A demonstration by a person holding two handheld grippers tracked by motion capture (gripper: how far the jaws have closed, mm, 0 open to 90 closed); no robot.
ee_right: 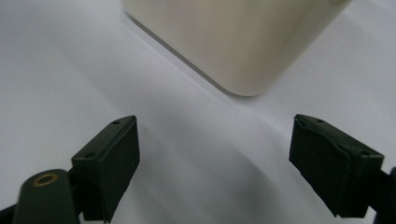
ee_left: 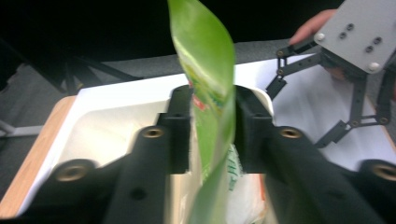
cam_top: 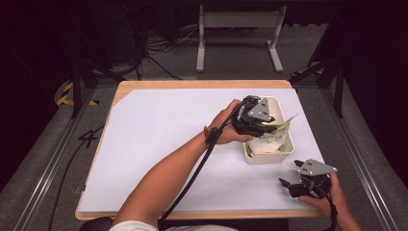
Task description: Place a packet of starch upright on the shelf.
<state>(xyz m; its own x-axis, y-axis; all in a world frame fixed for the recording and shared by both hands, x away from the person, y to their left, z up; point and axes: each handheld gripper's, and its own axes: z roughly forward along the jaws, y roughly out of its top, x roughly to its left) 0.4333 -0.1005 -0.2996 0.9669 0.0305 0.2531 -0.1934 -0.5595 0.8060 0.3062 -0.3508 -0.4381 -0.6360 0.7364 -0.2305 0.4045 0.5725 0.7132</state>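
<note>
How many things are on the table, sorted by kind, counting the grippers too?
White bin: 1
Green and white packet: 1
Grippers, left gripper over the bin with the packet between its jaws, right gripper open beside the bin: 2
Total: 4

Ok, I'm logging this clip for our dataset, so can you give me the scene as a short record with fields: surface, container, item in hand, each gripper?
surface: white sheet over a wooden table
container: white rectangular plastic bin, right of centre on the sheet
item: green and white plastic packet, upright over the bin
left gripper: over the bin, packet between its jaws; a gap shows at one pad, so no firm grip
right gripper: jaws wide open, nothing between them, low over the sheet near a bin corner
</note>
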